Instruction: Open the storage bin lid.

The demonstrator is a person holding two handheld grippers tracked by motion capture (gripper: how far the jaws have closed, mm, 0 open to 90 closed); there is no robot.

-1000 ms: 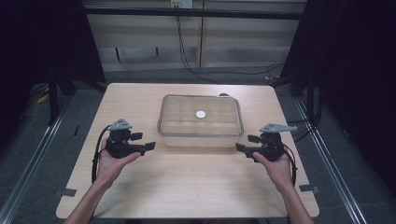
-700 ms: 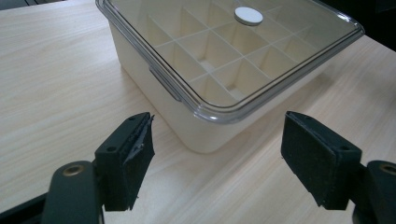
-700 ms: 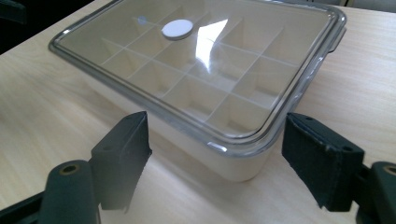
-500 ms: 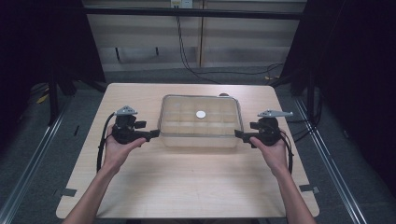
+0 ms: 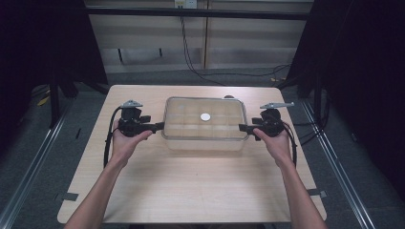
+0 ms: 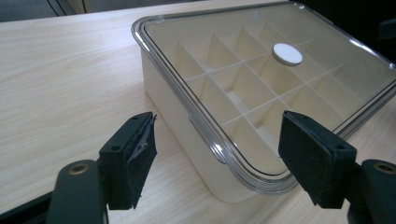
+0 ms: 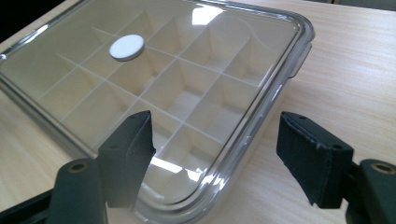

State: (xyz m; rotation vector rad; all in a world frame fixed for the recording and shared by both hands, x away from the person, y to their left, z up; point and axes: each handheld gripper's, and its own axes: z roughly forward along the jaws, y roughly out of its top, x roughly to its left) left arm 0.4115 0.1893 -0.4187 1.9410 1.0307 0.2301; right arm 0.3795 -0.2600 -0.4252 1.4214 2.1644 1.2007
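A cream compartment box (image 5: 205,140) with a clear lid (image 5: 186,117) stands at the middle of the wooden table (image 5: 191,186). A white round disc (image 5: 205,117) sits at the lid's centre. My left gripper (image 5: 160,126) is open at the box's left end, and my right gripper (image 5: 241,128) is open at its right end. In the left gripper view the box's near corner (image 6: 224,186) lies between the open jaws, with the disc (image 6: 287,53) beyond. In the right gripper view the lid's edge (image 7: 261,112) runs between the open jaws, past the disc (image 7: 126,47).
Inside the box, white dividers (image 6: 243,77) form several compartments that look empty. A small tab (image 7: 301,58) juts from the lid's rim. Metal rails (image 5: 33,157) run along the floor on both sides of the table, and cables (image 5: 191,62) trail behind it.
Both grippers moved forward and inward from the near half of the table to the box's two ends. The box has not moved.
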